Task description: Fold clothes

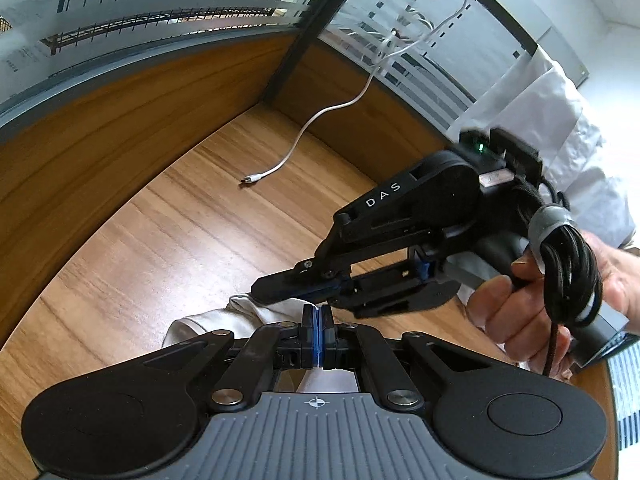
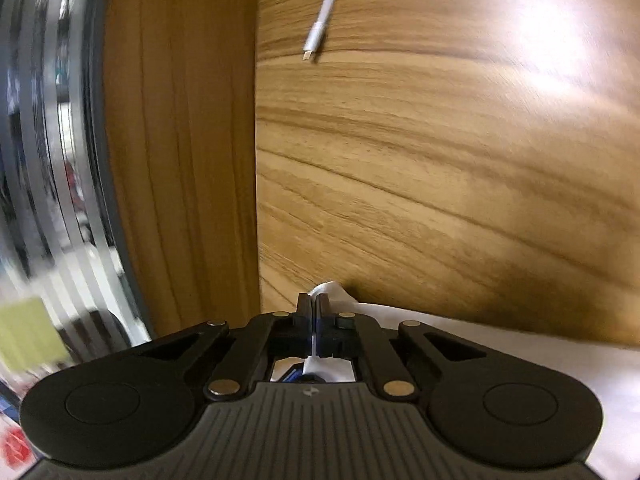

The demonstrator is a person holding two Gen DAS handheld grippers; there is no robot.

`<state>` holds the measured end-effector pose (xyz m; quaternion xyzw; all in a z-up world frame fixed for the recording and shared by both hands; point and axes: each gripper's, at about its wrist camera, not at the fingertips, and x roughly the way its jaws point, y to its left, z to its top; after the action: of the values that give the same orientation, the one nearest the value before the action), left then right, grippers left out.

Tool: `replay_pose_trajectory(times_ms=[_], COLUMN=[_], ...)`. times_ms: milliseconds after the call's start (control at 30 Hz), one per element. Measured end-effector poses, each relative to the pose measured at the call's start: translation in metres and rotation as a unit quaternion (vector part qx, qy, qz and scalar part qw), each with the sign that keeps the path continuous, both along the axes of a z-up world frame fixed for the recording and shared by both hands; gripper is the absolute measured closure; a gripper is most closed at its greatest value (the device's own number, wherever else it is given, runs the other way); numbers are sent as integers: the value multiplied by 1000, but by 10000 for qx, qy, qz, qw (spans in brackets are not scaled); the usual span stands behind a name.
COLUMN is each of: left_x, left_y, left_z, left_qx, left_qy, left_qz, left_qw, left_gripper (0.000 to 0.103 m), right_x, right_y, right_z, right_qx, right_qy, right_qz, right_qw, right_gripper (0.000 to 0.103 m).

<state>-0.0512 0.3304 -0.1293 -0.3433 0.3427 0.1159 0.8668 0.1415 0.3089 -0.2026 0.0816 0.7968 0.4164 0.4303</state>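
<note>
Bright daylight fills both fisheye views, edges bowed; glare whitens the wooden tabletop point(image 2: 552, 40) ahead-right of the right gripper point(image 2: 313, 308), whose left-hand surroundings smear with motion blur, shadow pooling beside it

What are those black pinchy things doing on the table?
A person is folding a white cloth on a wooden table. They hold one gripper in each hand. The left gripper and the right gripper are both pinched shut on the cloth, close together. A white charging cable lies loose further back, away from the cloth.
</note>
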Motion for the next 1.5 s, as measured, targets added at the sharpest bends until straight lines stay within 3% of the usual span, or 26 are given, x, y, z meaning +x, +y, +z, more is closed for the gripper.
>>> replay_pose_trajectory(times_ms=[167,233,300,367,500,567,667,733,900,933,1067,1133,1267,1400,1500], left_x=[1,1,1,2,3,5,9,10,11,11,10,11,8,-2,-4], left_y=[-1,-1,0,1,4,5,6,8,17,16,13,13,15,21,23], left_z=[-1,-2,-4,-5,-11,-14,-23,-27,-37,-38,-42,-47,-50,-41,-34], left_qx=[55,84,107,123,130,147,194,246,88,106,161,159,91,84,268], left_qy=[62,115,168,219,328,416,622,706,976,1023,1193,1290,1216,875,807], left_qz=[-19,-4,19,48,151,209,289,377,675,680,641,609,611,674,479], left_qw=[10000,9999,9998,9997,9993,9988,9975,9965,9929,9924,9907,9896,9907,9939,9952], left_gripper=[100,100,100,100,100,100,100,100,100,100,100,99,96,86,84], right_x=[-9,-16,-27,-42,-76,-95,-122,-121,-104,-100,-68,-59,-49,-58,-65], right_y=[20,29,38,46,56,60,66,67,67,65,49,36,5,-30,-58], right_z=[26,39,50,60,65,64,64,60,62,65,82,86,90,90,90], right_qx=[255,386,523,644,894,1014,1181,1195,1322,1290,1159,1070,920,787,689], right_qy=[-1049,-1559,-2080,-2674,-3714,-4183,-4829,-4899,-5051,-5094,-4965,-4917,-4837,-4948,-5015], right_qz=[1009,1490,2053,2681,3768,4255,4930,4928,4230,4023,3142,2920,2605,2359,2187], right_qw=[9890,9757,9549,9233,8439,7961,7140,7092,7406,7497,8008,8133,8305,8327,8342], right_gripper=[101,101,101,101,101,101,101,101,99,94,92,90,90,84,79])
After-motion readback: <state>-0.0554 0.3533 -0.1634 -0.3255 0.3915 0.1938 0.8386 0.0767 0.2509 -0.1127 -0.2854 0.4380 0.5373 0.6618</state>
